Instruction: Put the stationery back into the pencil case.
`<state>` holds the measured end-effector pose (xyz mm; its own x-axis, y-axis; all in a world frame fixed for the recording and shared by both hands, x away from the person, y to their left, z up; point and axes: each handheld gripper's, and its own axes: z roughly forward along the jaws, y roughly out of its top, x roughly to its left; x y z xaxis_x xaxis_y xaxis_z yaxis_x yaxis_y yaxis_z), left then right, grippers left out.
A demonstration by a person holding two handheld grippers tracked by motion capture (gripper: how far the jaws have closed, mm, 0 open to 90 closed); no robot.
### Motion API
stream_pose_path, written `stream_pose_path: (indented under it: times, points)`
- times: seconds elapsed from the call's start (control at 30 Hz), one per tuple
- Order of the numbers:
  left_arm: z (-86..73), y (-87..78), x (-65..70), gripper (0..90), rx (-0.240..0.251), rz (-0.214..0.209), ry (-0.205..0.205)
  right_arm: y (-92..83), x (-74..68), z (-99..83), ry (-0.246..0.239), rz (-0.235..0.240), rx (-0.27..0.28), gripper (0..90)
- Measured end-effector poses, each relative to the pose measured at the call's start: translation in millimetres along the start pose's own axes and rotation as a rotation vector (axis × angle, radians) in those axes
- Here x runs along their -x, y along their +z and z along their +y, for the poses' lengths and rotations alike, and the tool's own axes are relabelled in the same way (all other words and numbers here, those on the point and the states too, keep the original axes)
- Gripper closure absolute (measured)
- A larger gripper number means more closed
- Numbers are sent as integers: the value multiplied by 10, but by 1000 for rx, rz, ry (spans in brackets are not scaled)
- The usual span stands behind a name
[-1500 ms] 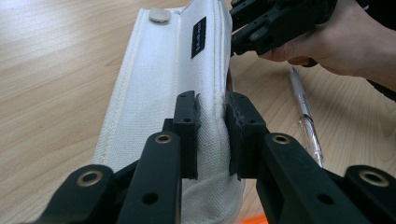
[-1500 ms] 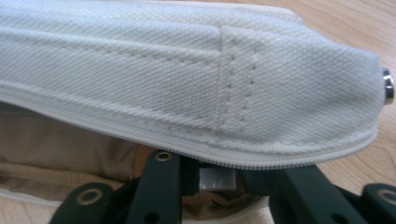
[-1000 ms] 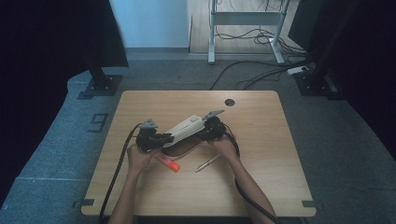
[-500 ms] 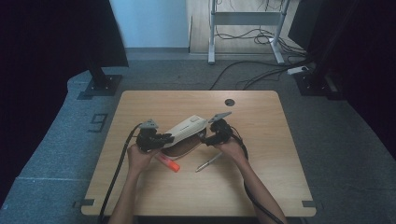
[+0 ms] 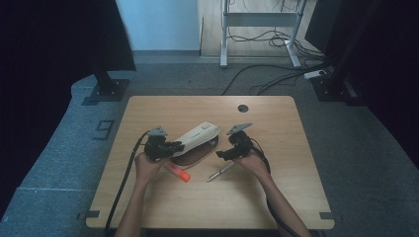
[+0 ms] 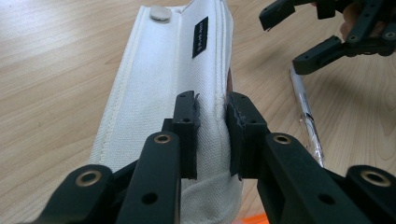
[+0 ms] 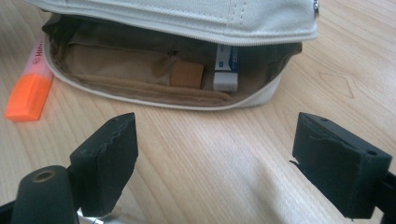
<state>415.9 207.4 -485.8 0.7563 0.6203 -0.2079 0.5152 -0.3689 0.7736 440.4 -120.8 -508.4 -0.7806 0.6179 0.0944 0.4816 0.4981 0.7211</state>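
A white fabric pencil case (image 5: 197,138) lies mid-table with its flap raised. My left gripper (image 5: 174,146) is shut on the near end of that flap (image 6: 159,79), its pads pinching the cloth (image 6: 212,112). The case's brown inside (image 7: 140,65) holds a white eraser (image 7: 227,70) and a small brown block (image 7: 187,73). My right gripper (image 5: 223,154) sits just right of the case. It is open (image 7: 212,149), its jaws have just been opening, and nothing is between them. An orange highlighter (image 5: 179,173) and a clear pen (image 5: 220,172) lie on the table in front of the case.
The wooden table (image 5: 296,197) has a round cable hole (image 5: 242,108) at the back. Black cables trail from both grippers toward the near edge. On the floor beyond are a black stand base (image 5: 106,89) and a metal frame with loose cables (image 5: 257,29).
My right gripper has drawn back from the case's right end, rightward and toward the person, and its jaws have spread. The left gripper still holds the flap up in the same place.
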Motion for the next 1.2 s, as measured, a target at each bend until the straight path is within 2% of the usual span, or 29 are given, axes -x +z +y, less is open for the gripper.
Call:
stream_pose_path:
  times: [0.2,0.37,0.73,1.03,1.2]
  points:
    - [-1,0,-1,746,0,0,0,-68,-21,-118,-9,6,3,147]
    - [-2,2,3,746,0,0,-2,-106,-97,-256,-19,26,-9,166]
    - [-2,3,5,744,-2,0,3,-70,-233,-429,-39,71,-36,179]
    - [-2,0,5,743,-3,0,5,13,-189,-453,-64,81,-55,206]
    - [-2,0,6,743,-4,-1,5,41,-211,-461,-81,78,-70,228]
